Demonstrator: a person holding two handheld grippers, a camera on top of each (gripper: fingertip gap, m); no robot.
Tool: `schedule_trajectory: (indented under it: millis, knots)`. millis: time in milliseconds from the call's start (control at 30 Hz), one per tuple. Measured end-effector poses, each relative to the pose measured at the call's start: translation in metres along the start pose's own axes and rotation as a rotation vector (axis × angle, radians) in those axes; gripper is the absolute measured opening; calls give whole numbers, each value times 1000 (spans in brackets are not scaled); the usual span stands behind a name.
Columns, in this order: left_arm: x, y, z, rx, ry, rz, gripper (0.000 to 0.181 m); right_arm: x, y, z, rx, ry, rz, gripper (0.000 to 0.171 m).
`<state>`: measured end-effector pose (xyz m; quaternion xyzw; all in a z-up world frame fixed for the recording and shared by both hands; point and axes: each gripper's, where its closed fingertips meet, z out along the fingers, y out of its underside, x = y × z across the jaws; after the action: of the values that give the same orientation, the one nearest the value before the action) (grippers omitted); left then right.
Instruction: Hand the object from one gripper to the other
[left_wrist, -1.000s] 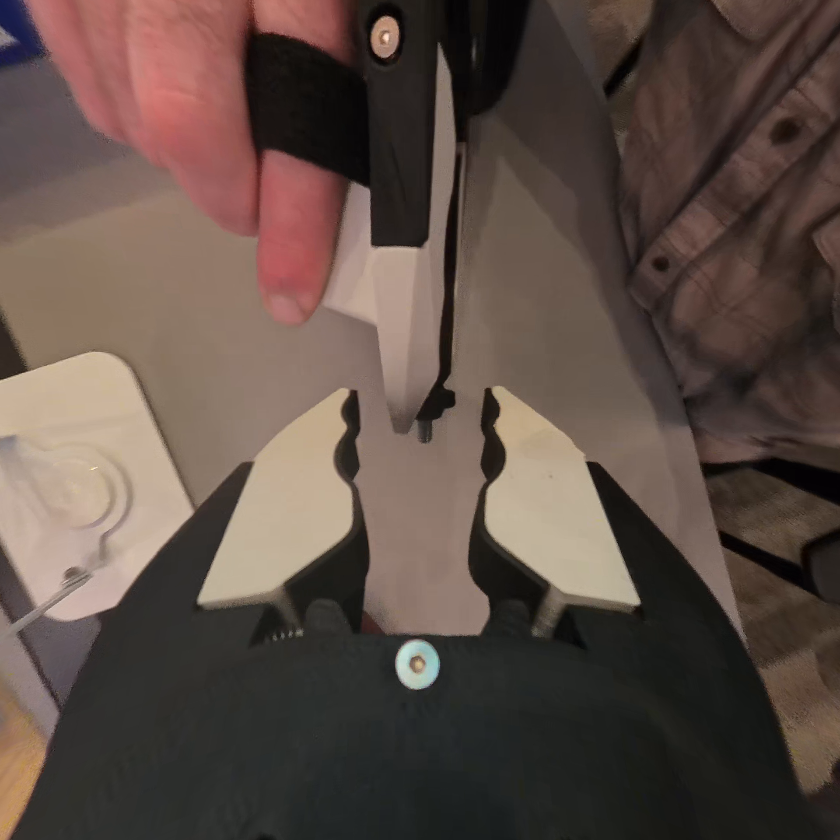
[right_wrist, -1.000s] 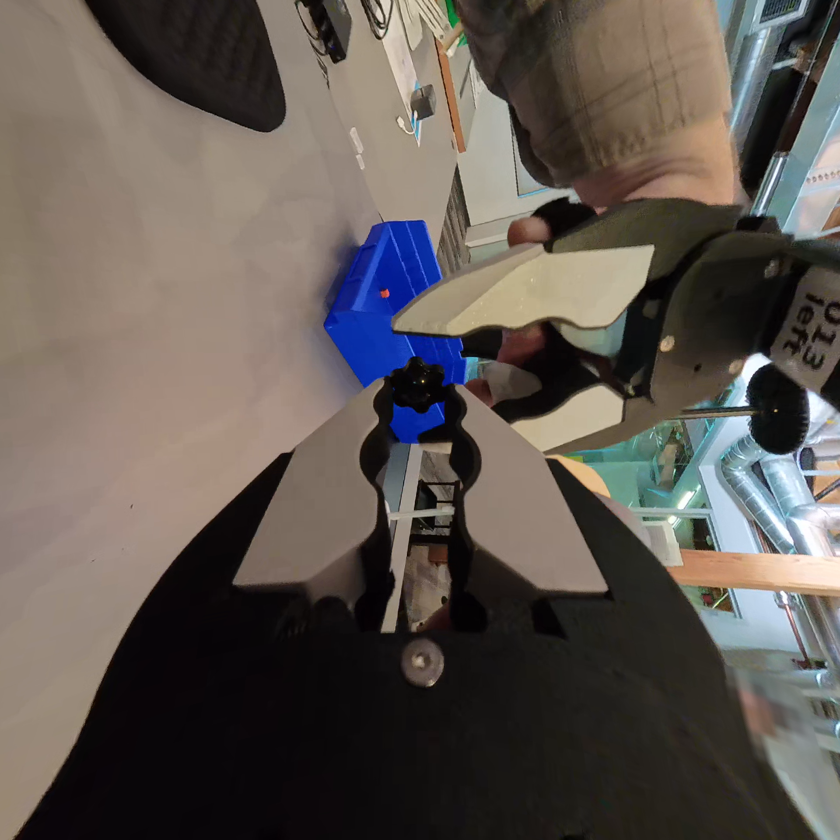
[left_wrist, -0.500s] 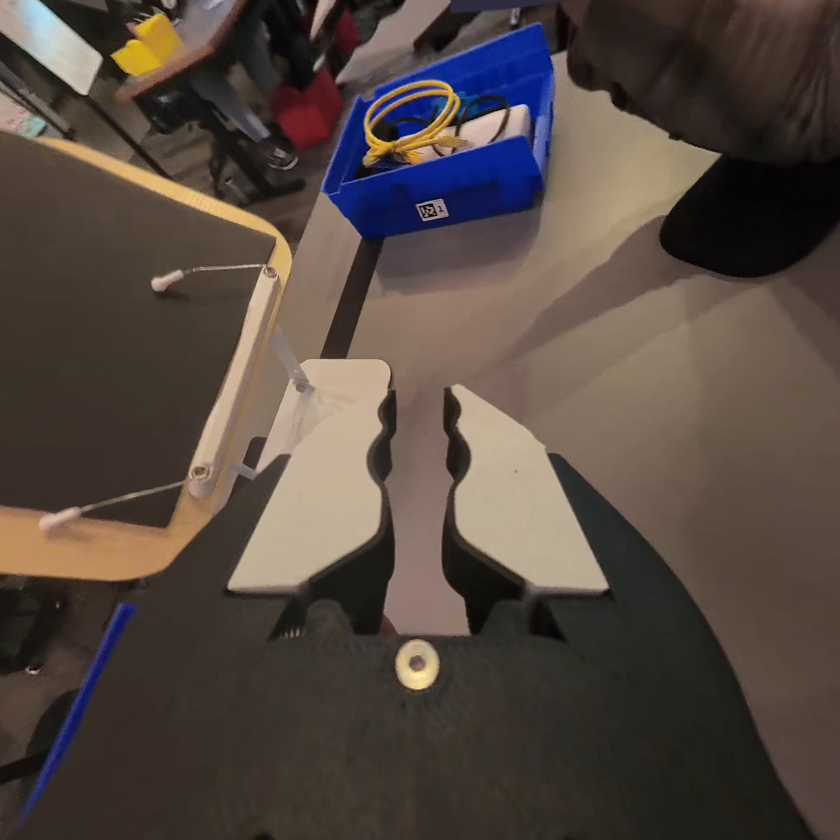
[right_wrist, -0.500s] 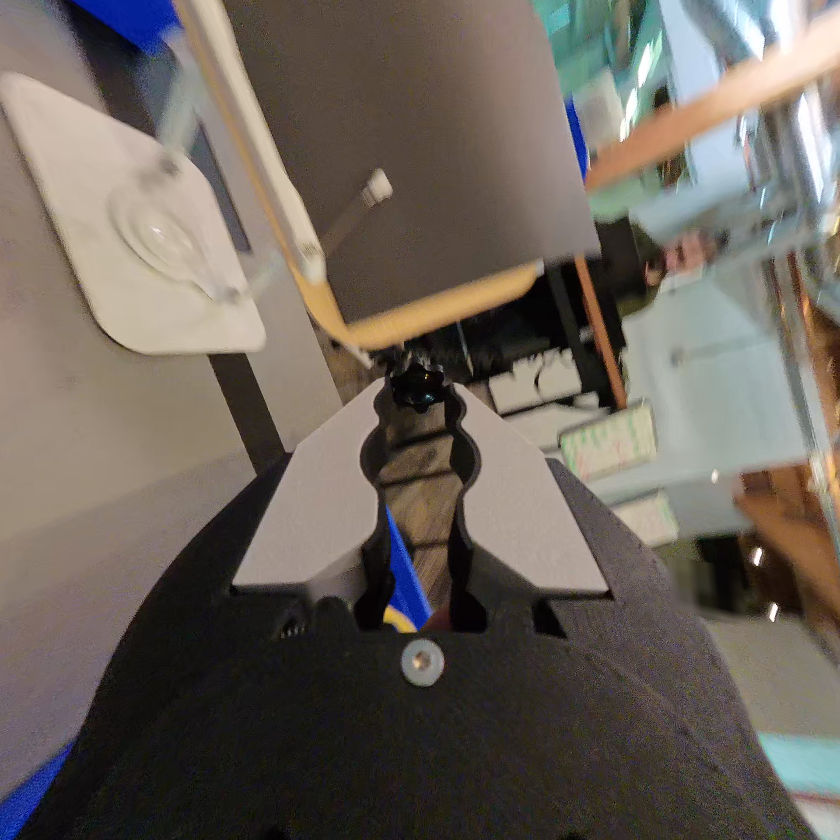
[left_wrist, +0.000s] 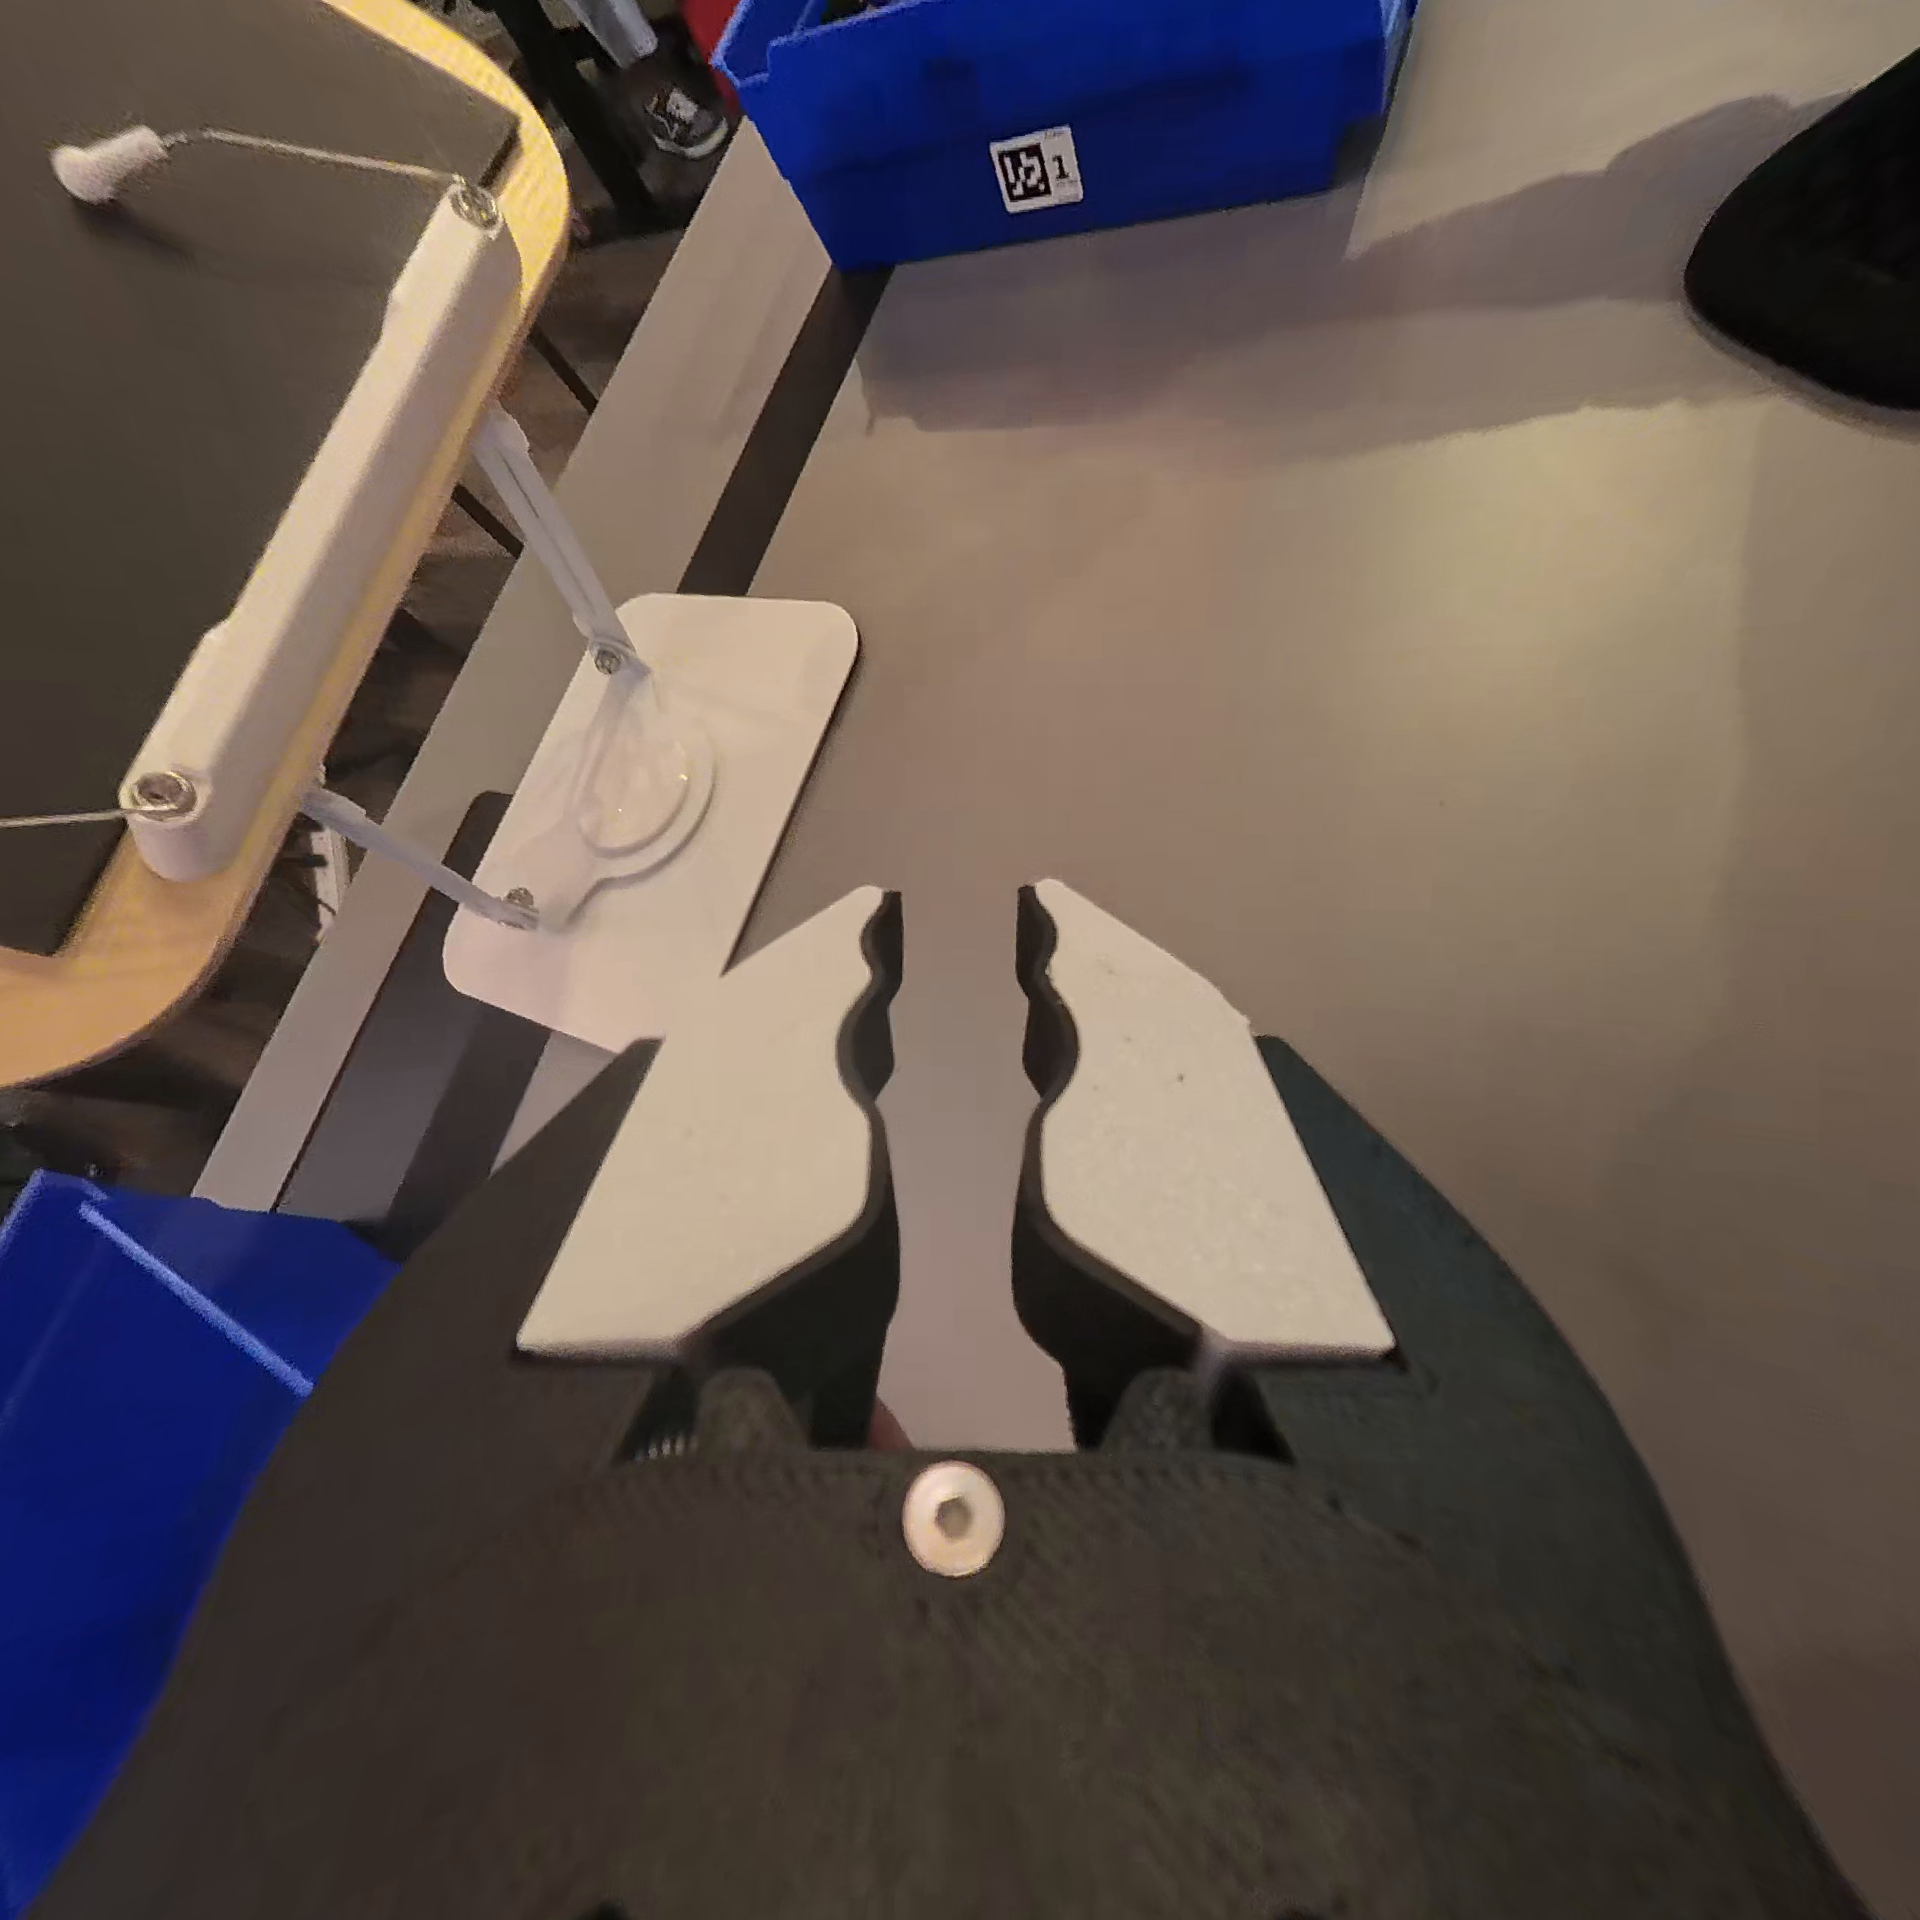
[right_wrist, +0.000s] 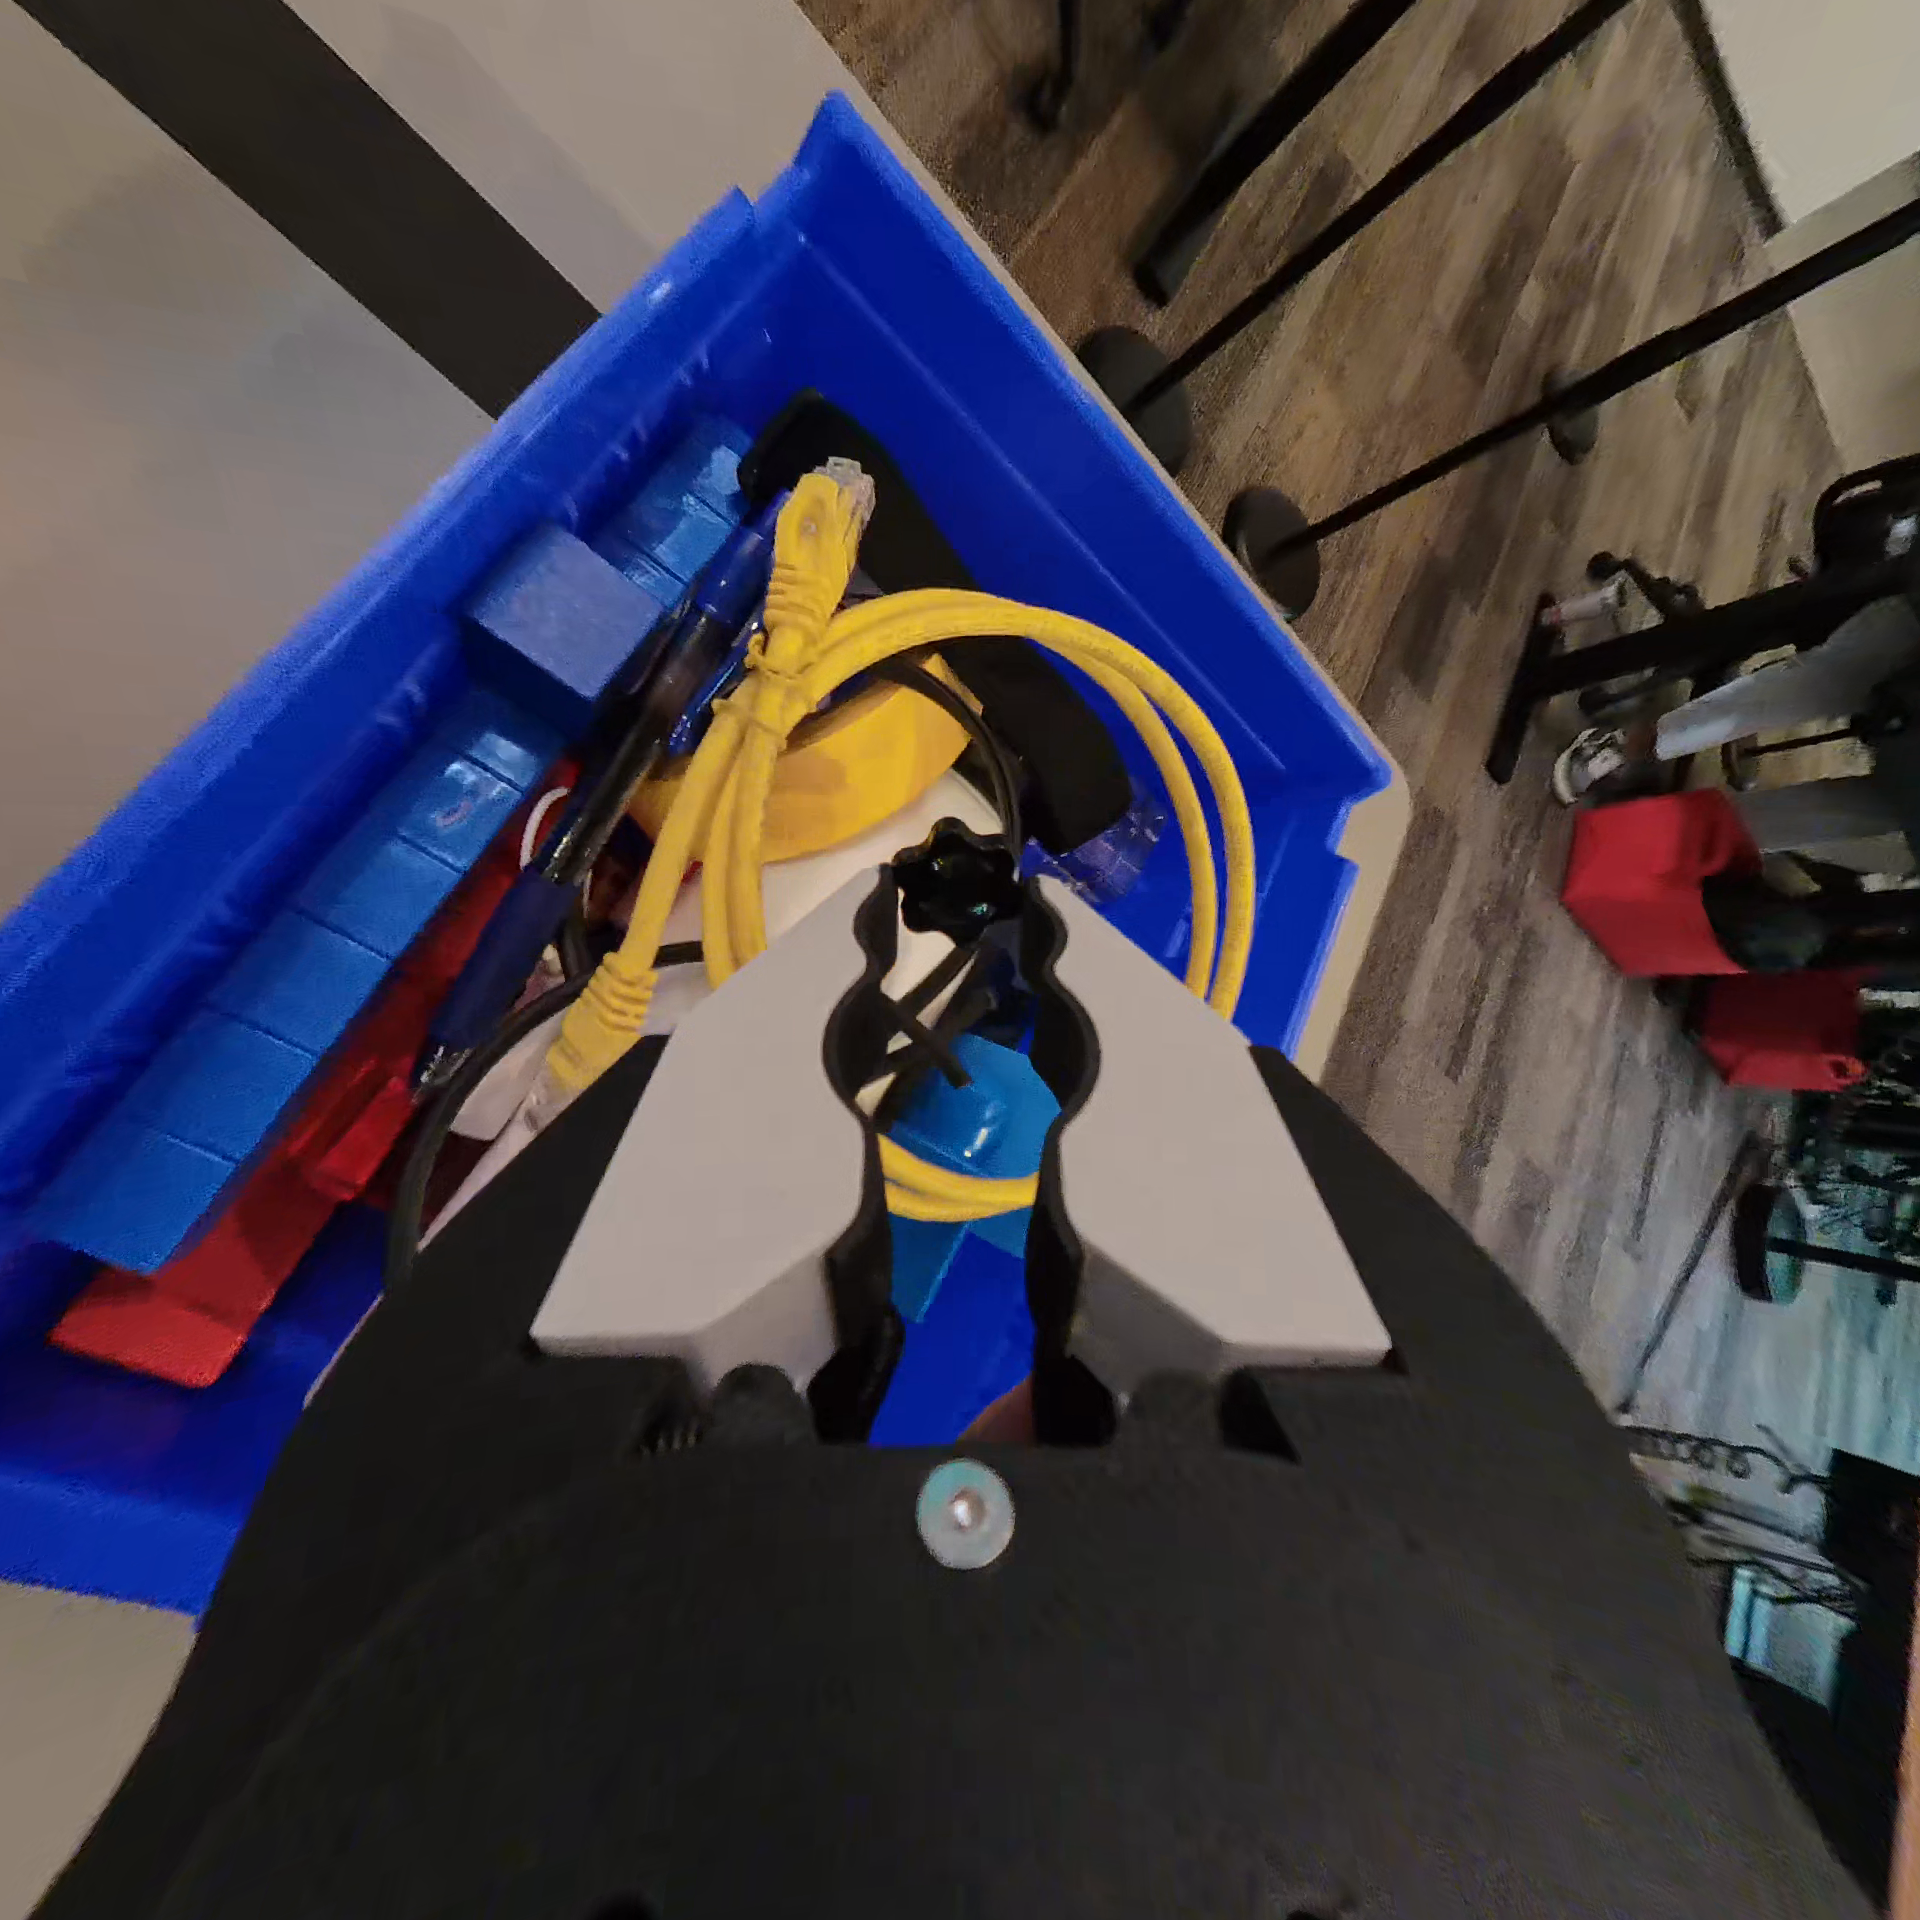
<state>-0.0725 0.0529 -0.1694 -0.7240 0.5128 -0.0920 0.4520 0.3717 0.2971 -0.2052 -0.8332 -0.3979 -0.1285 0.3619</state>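
My right gripper (right_wrist: 958, 902) is shut on a small black star-shaped knob (right_wrist: 951, 881), held at its fingertips above an open blue bin (right_wrist: 1049, 436). The bin holds a coiled yellow cable (right_wrist: 790, 665), blue blocks (right_wrist: 561, 623), a red piece (right_wrist: 208, 1299) and other parts. My left gripper (left_wrist: 958, 909) is open and empty, low over the grey table (left_wrist: 1351, 727). The two grippers are apart; neither shows in the other's view.
In the left wrist view, a white plate with a clear suction mount (left_wrist: 655, 821) lies at the table's left edge, joined to a wood-rimmed black panel (left_wrist: 187, 416). A blue bin (left_wrist: 1049, 125) stands at the back, another (left_wrist: 135, 1455) at lower left, a black object (left_wrist: 1829, 249) at the right. The left gripper's tips are roughly 50 centimeters from the right gripper's. The wood-rimmed black panel (left_wrist: 187, 416) is about 25 centimeters from my left fingertips.
The grippers have swung apart. My right gripper, still holding the knob, has turned to face down over the blue bin. My left gripper has dropped toward the table, still open.
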Motion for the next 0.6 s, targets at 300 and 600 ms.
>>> schedule_trajectory:
  millis: [300,600]
  knots:
    - [-4,19,-12,-9,-61,-69,26,-19,12,18,-98,-69,19,24]
    - [-40,57,-71,-45,-292,-157,26,-14,-6,-10,-75,1,-30,34]
